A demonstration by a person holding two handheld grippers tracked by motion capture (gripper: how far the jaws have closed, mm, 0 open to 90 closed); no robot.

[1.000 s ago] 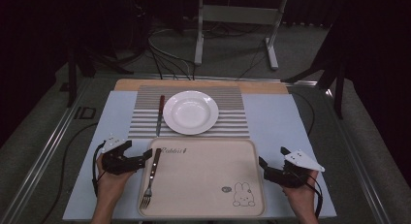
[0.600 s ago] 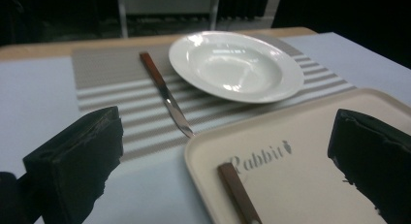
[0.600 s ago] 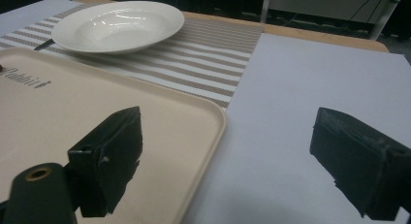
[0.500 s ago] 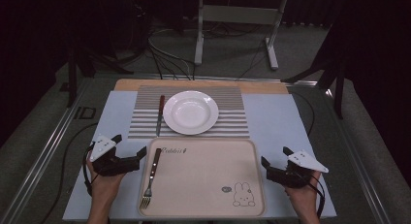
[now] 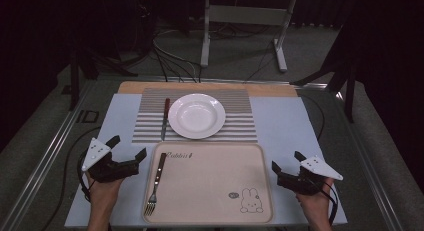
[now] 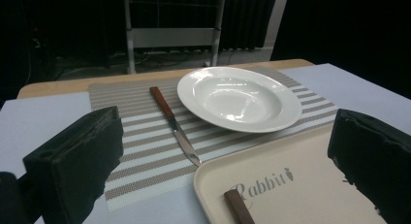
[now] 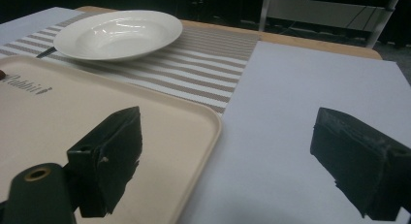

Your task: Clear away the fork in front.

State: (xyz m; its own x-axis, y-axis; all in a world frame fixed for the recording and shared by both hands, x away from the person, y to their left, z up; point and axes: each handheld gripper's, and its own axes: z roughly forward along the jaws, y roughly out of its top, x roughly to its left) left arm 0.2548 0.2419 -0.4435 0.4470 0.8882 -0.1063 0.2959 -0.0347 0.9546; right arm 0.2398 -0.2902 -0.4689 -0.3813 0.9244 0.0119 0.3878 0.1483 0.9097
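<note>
Both the left gripper (image 5: 126, 146) and right gripper (image 5: 286, 161) are released; closing left fingers (image 6: 72, 161) carelessly could nudge the fork (image 5: 155, 183) off the tray (image 5: 210, 191) between them.

A white plate (image 5: 196, 115) is set on a striped mat (image 5: 235, 122), with a knife (image 5: 164, 118) laid just beside it on the mat's left part. Nearer the person, a beige tray (image 5: 215, 191) is placed on the pale blue table (image 5: 285, 126), printed with a rabbit (image 5: 251, 201) at its near right corner. A fork (image 5: 155, 184) is laid along the tray's left side, tines toward the person. Cables (image 5: 170, 61) and a metal stand (image 5: 242, 21) are seen on the floor beyond.
</note>
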